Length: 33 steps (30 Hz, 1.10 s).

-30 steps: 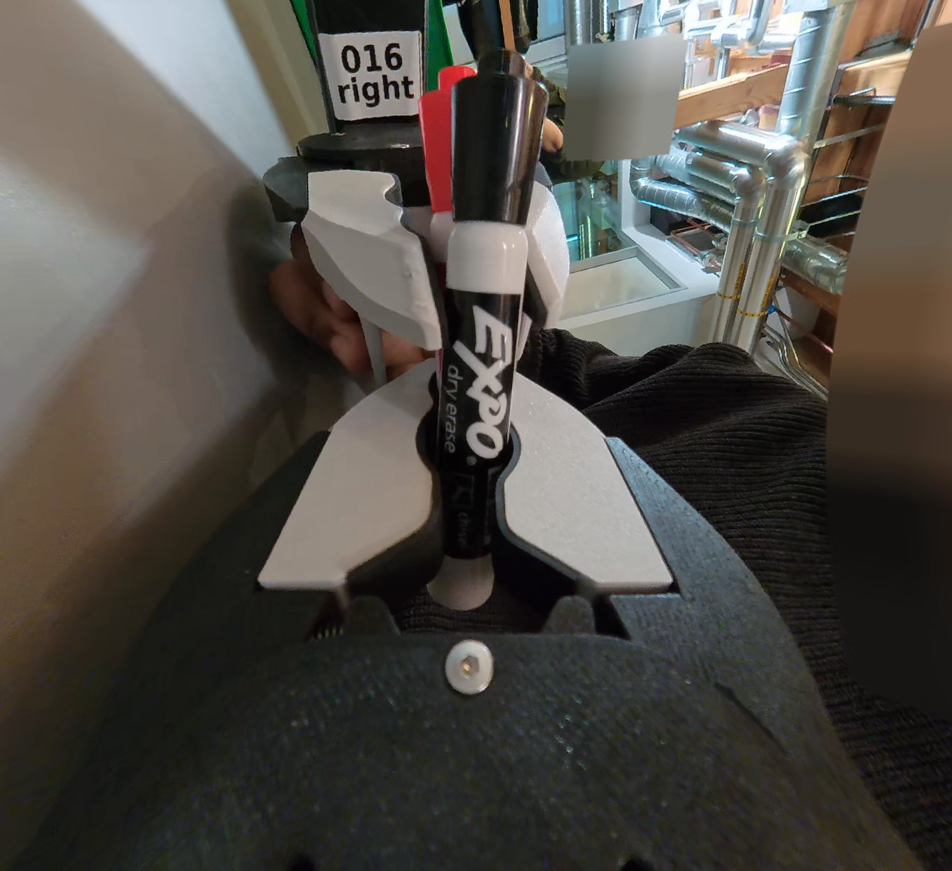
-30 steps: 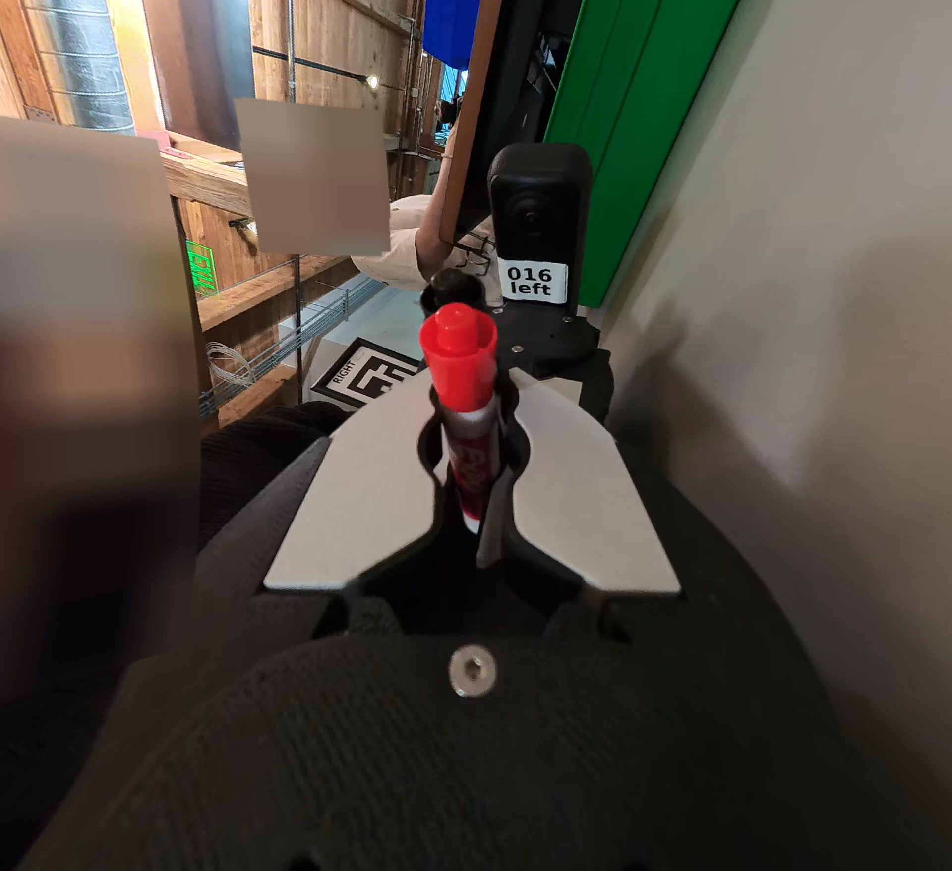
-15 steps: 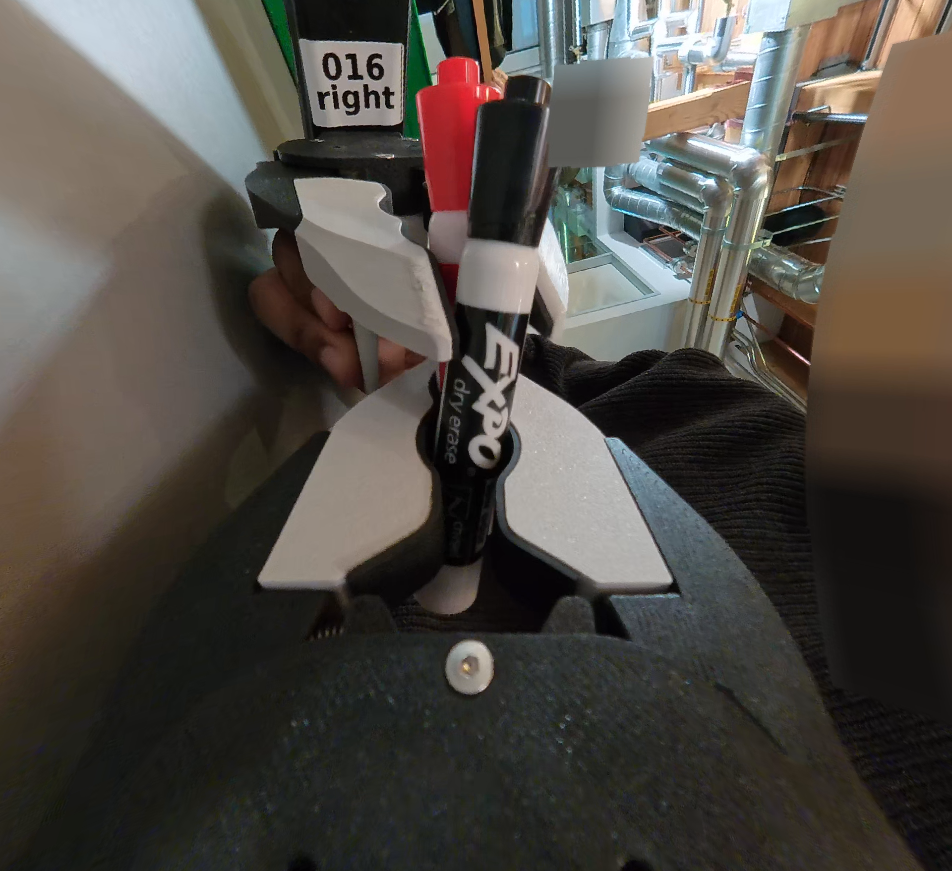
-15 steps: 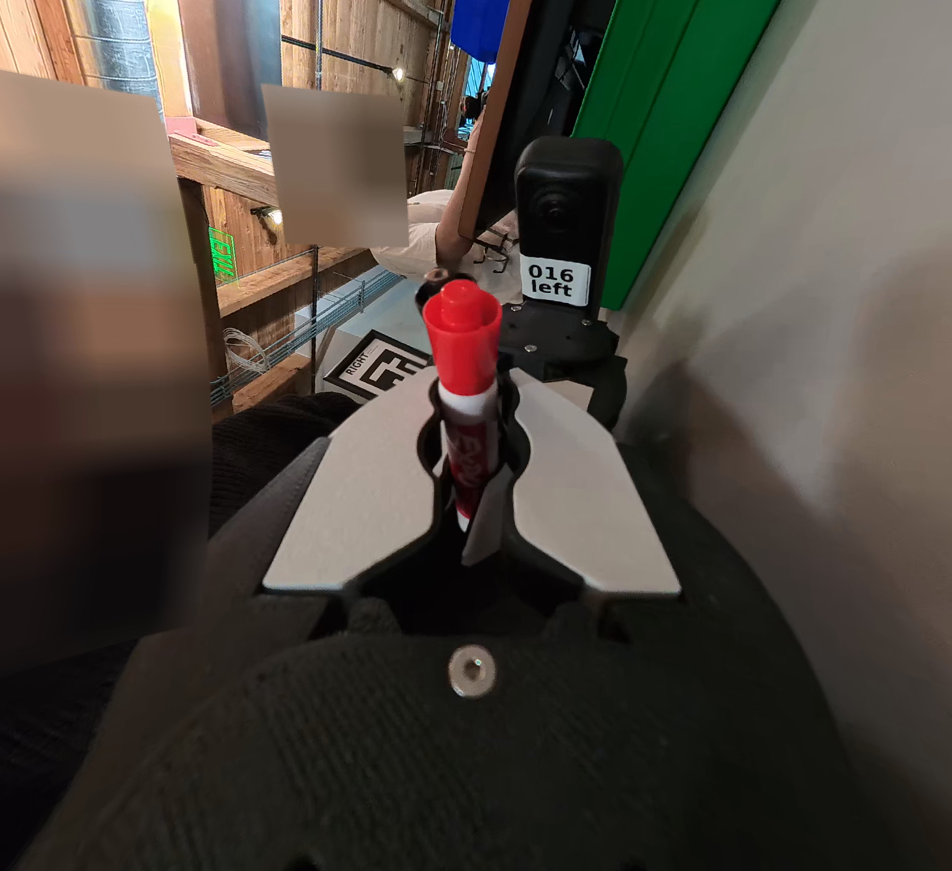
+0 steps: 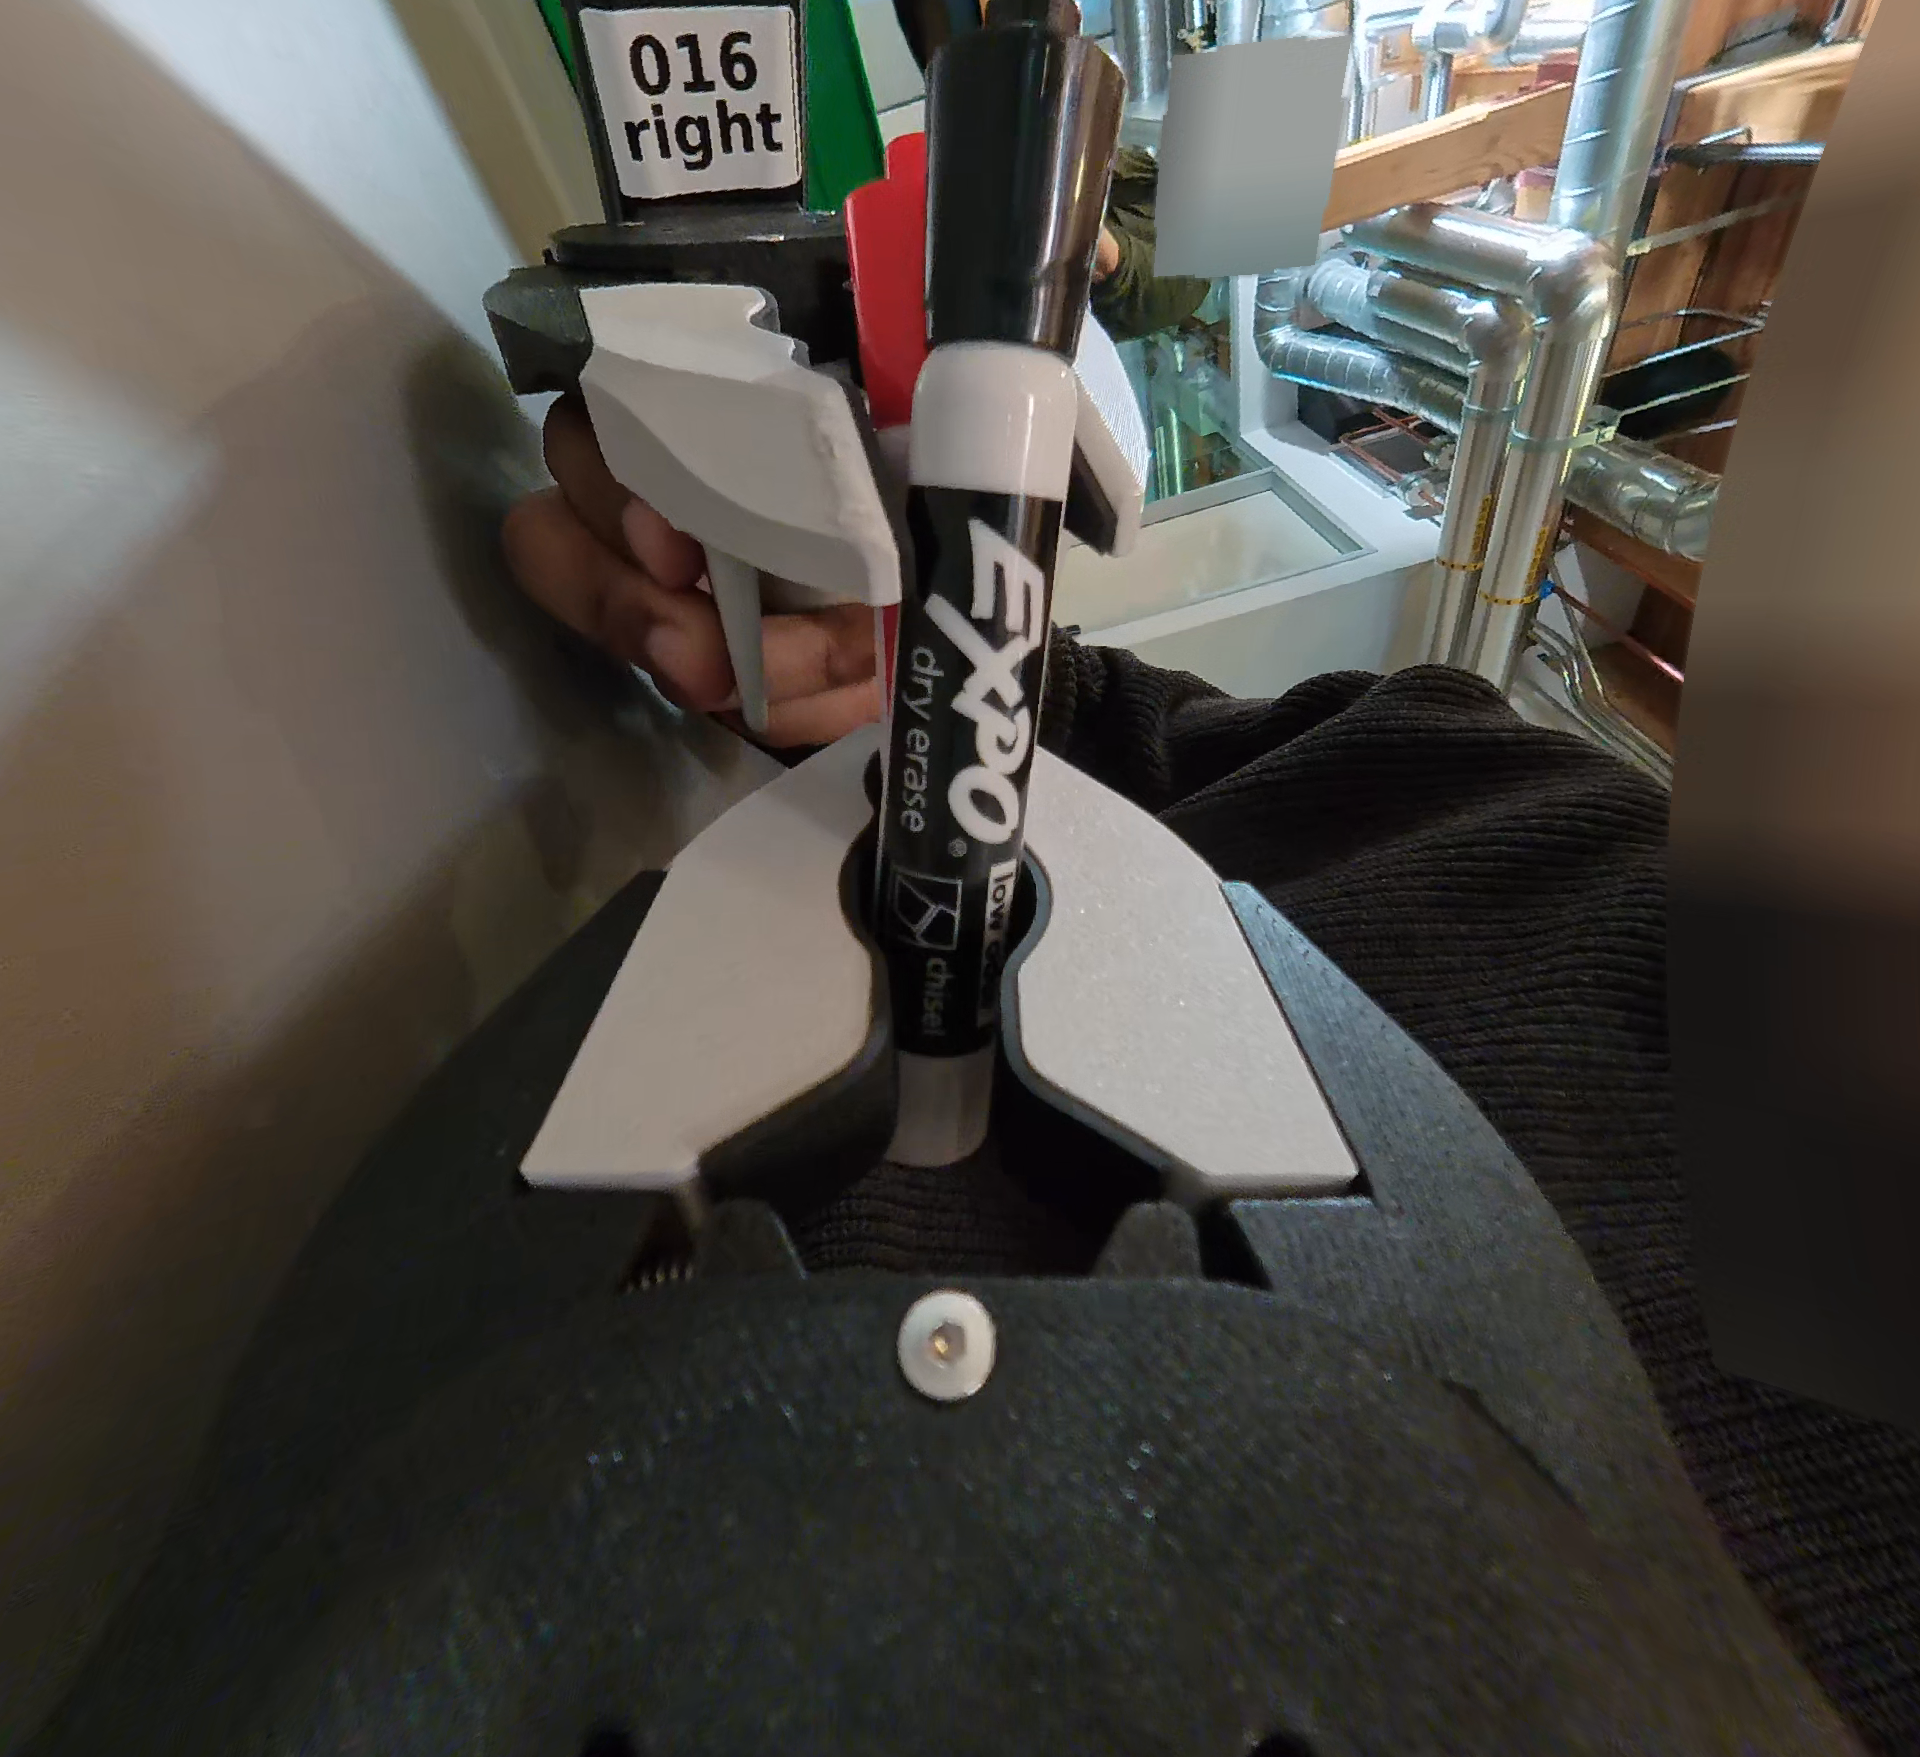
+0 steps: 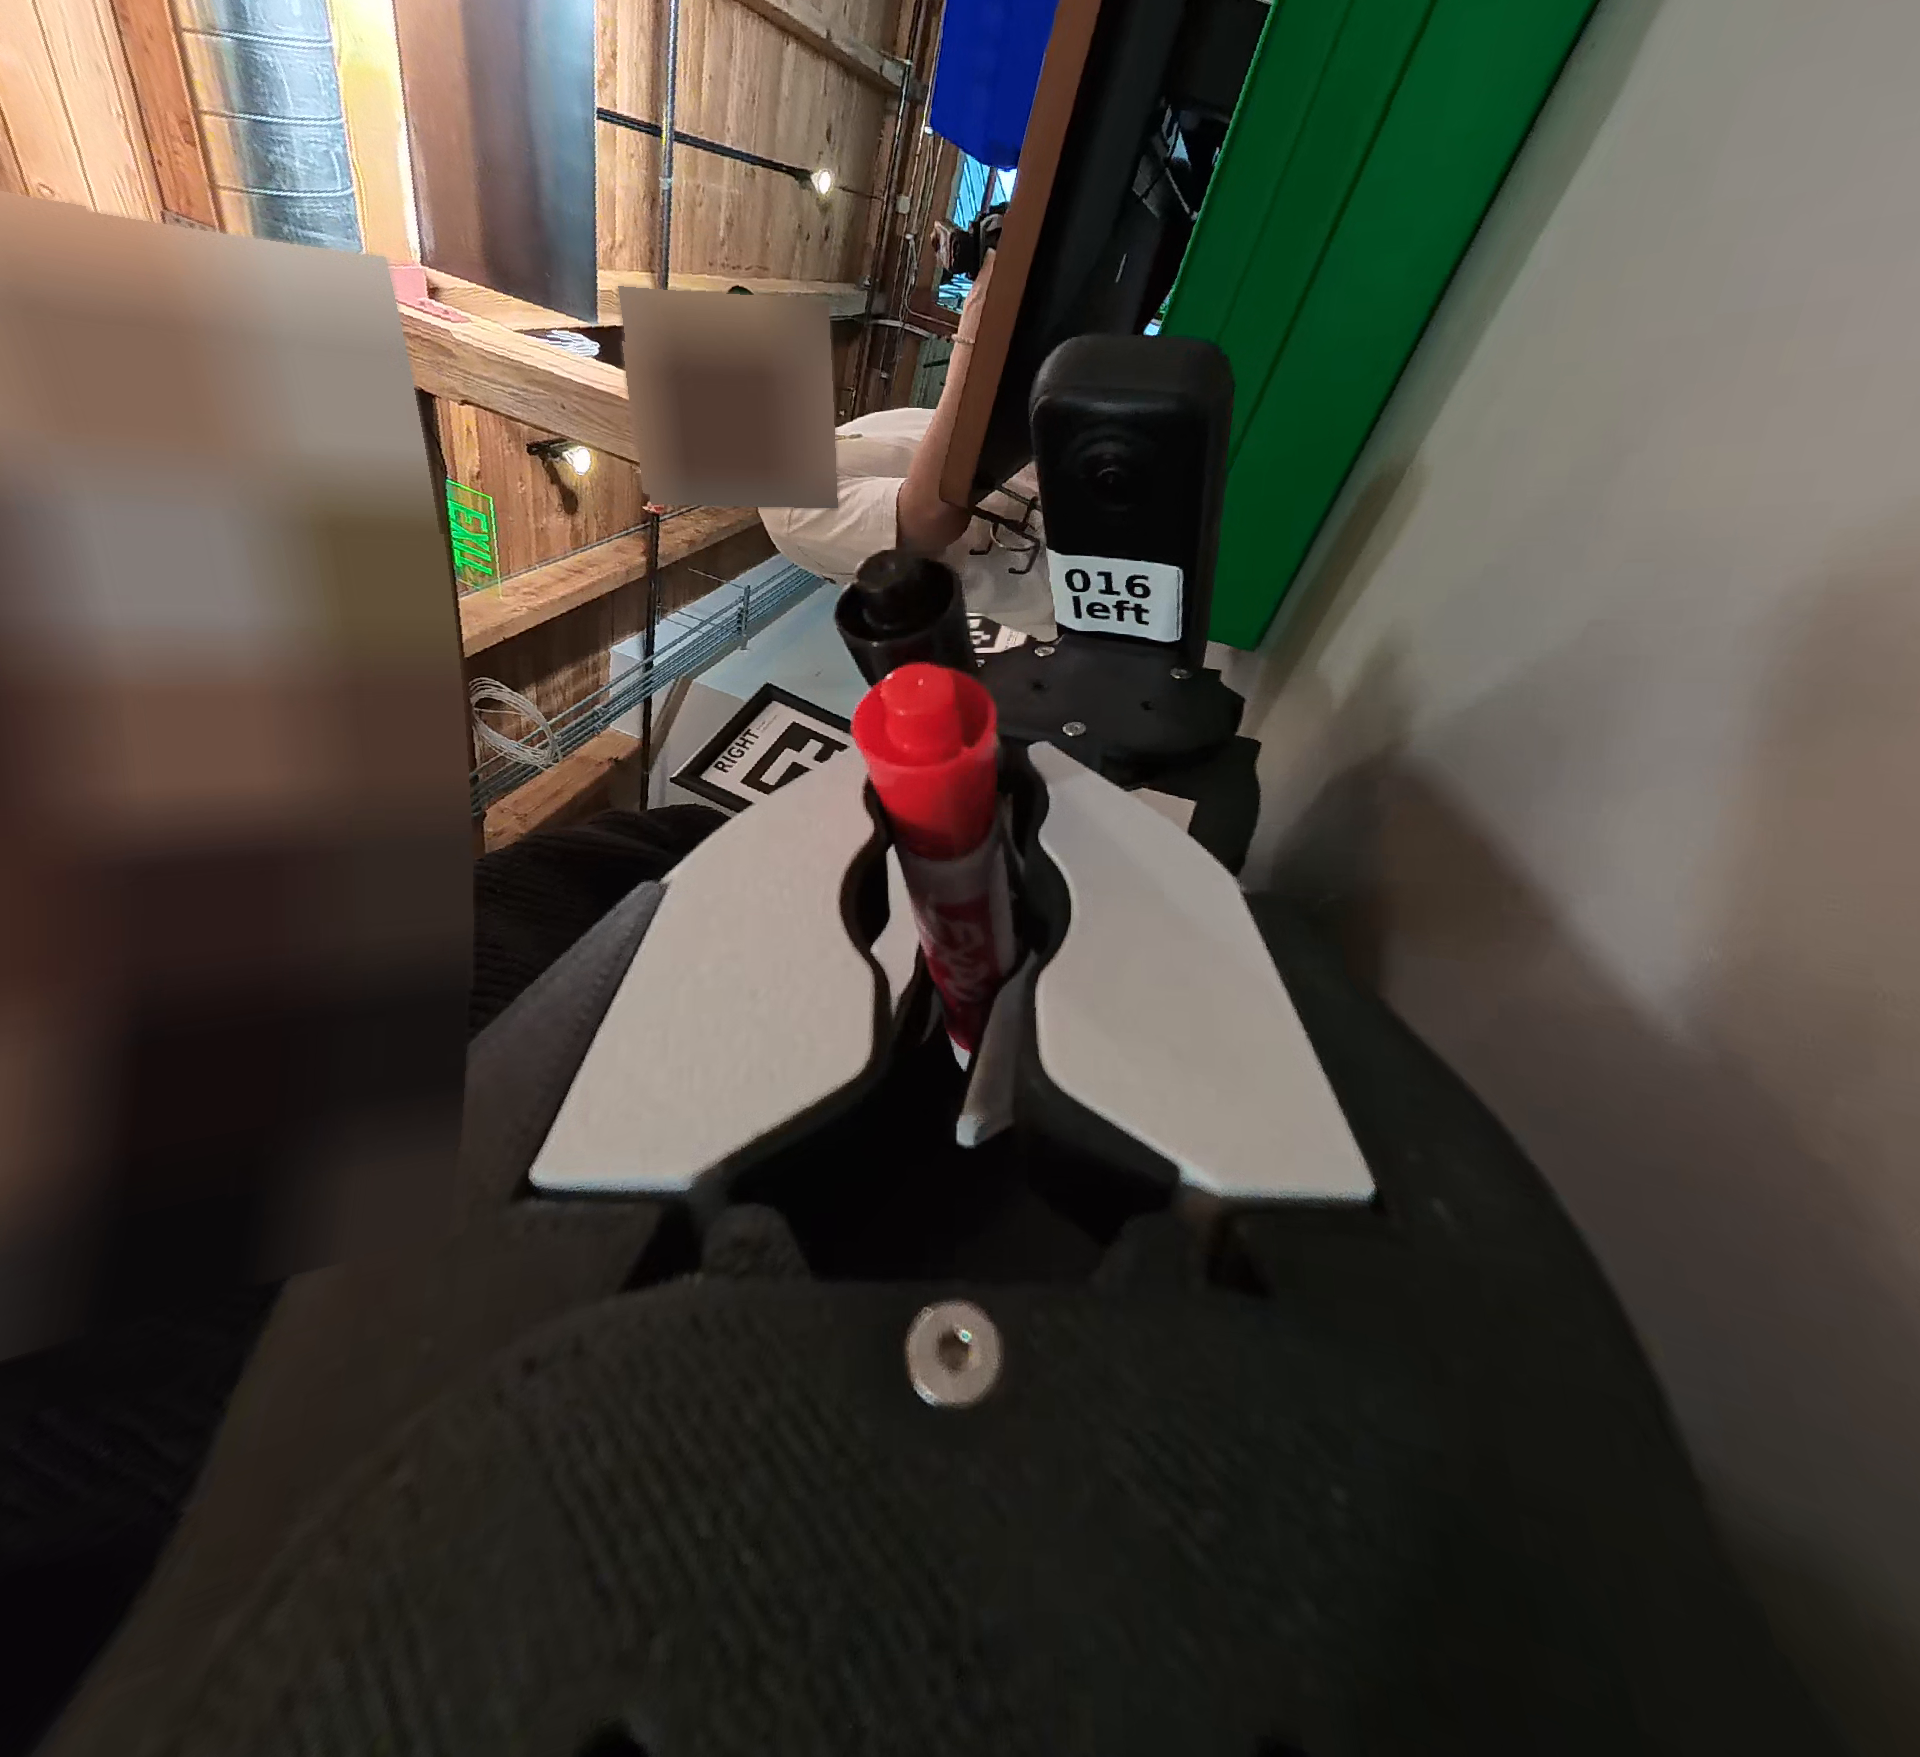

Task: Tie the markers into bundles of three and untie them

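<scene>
My left gripper (image 5: 951,886) is shut on a black marker (image 5: 966,668) that stands up between its white fingers, cap end away from the camera. My right gripper (image 6: 951,886) is shut on a red marker (image 6: 940,803), cap end away from the camera. The two grippers face each other closely. In the left wrist view the right gripper (image 5: 862,460) sits just behind the black marker, with the red marker (image 5: 888,273) mostly hidden by the black cap. In the right wrist view the black cap (image 6: 899,611) shows just beyond the red one. A thin white strip (image 6: 987,1073) lies between the right fingers.
A pale grey surface (image 5: 208,668) runs close along one side of both grippers. A hand (image 5: 665,585) grips the right gripper, and a black knitted sleeve (image 5: 1455,876) lies beside the left one. Green panels (image 6: 1382,253), metal pipes (image 5: 1507,377) and wooden walls stand behind. My right fingertips sit around 7 centimetres from my left ones.
Half a second ago the red cap stood beside the black one in the left wrist view. Now the black marker covers most of it. Both grippers stay shut.
</scene>
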Tool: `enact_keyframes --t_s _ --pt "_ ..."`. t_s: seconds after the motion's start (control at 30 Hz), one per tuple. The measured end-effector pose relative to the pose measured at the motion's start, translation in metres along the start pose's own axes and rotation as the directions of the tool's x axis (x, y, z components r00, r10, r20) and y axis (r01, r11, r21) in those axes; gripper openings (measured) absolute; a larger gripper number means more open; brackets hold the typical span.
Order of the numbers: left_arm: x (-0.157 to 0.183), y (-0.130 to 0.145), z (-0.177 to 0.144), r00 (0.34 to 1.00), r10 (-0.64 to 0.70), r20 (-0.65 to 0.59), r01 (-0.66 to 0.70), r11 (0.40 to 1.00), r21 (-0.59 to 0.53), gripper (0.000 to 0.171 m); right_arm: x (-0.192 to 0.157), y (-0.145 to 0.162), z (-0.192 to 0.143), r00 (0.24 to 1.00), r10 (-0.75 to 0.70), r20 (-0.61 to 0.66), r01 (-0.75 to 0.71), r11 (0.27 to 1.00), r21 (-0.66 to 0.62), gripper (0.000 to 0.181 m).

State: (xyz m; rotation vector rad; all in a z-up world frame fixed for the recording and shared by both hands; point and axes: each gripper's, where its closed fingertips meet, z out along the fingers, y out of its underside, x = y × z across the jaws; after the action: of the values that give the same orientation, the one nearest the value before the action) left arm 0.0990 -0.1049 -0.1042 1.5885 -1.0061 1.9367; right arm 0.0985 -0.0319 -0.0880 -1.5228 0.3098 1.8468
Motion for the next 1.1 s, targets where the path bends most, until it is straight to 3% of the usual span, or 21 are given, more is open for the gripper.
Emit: enact_keyframes --t_s 0.6,0.7,1.1 --pt "-0.0054 -0.0003 -0.0007 0.998 0.029 0.051 -0.029 1.000 -0.003 0.015 0.0023 -0.0031 -0.0002 1.000 0.003 -0.009 -0.002 1.000 0.024 0.029" --pt "-0.0050 -0.0006 -0.0007 0.999 0.022 0.046 -0.023 1.000 0.000 0.016 0.0023 -0.0040 -0.0002 1.000 -0.014 -0.016 0.014 0.999 0.032 0.021" --pt "0.0006 -0.0034 -0.0024 1.000 0.014 0.007 -0.014 1.000 0.027 0.024 0.0069 -0.0040 0.0014 0.994 -0.066 -0.092 0.068 0.997 0.022 0.018"
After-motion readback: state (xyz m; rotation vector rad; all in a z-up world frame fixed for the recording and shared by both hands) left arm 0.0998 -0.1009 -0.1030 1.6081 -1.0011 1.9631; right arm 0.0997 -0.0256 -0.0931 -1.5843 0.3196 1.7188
